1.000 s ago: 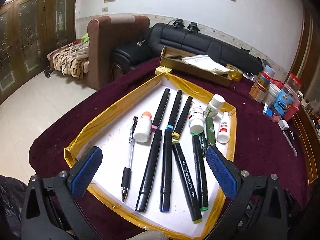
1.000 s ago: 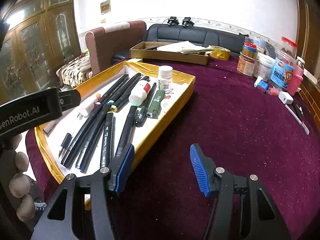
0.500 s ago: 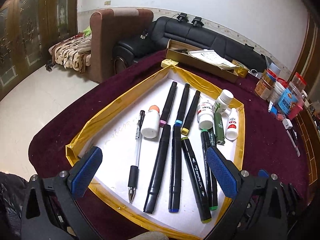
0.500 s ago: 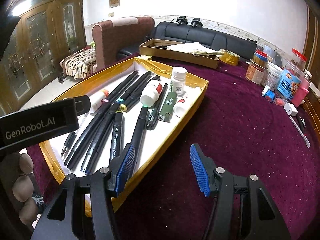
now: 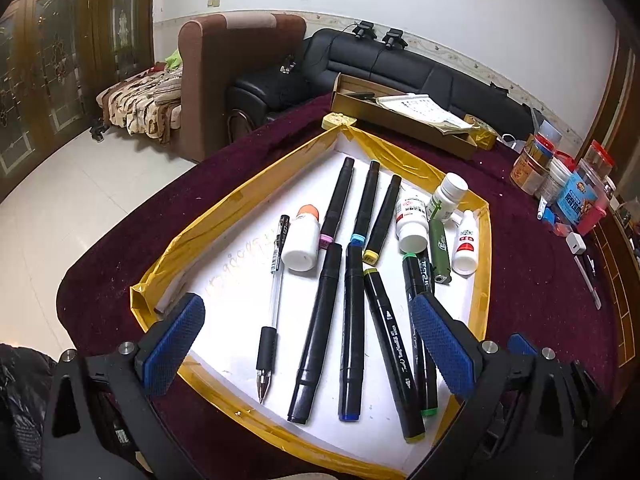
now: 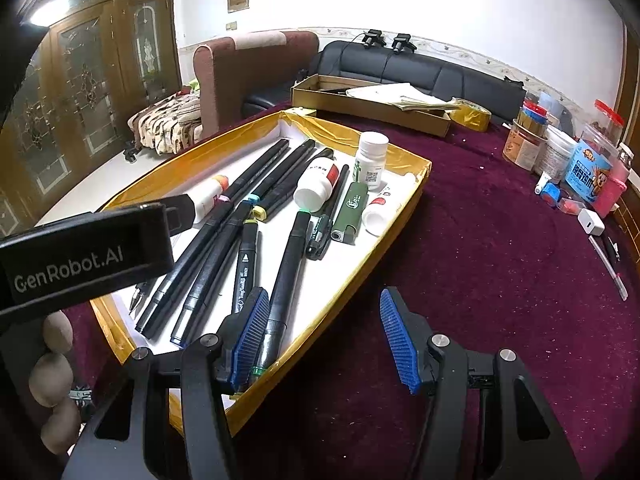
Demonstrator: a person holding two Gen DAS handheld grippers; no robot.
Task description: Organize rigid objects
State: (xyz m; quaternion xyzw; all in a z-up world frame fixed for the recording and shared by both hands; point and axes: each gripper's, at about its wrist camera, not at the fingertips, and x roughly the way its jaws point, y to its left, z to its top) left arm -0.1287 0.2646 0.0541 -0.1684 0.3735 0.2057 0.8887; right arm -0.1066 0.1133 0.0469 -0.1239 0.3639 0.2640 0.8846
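Observation:
A gold-edged white tray [image 5: 248, 196] [image 6: 404, 208] sits on the dark red table. In it lie several black markers [image 5: 320, 328] [image 6: 288, 260], a clear ballpoint pen [image 5: 274, 280], white bottles [image 5: 412, 220] [image 6: 316, 184], an orange-capped bottle [image 5: 302, 236], a green lighter [image 5: 439, 248] [image 6: 352, 208] and a small dropper bottle [image 5: 466, 244]. My left gripper [image 5: 308, 344] is open and empty above the tray's near end. My right gripper [image 6: 324, 336] is open and empty, straddling the tray's right edge. The left gripper's body [image 6: 80, 256] shows in the right wrist view.
A long cardboard box [image 5: 404, 120] [image 6: 372, 106] with papers lies behind the tray. Jars and cans [image 5: 560, 176] [image 6: 560, 152], a white charger [image 6: 591, 221] and a pen [image 6: 608, 268] stand at the table's right. A sofa and armchair are beyond.
Both grippers have drawn back a little toward the tray's near end, so the tray looks farther up in view. Both stay open; nothing in the tray has moved.

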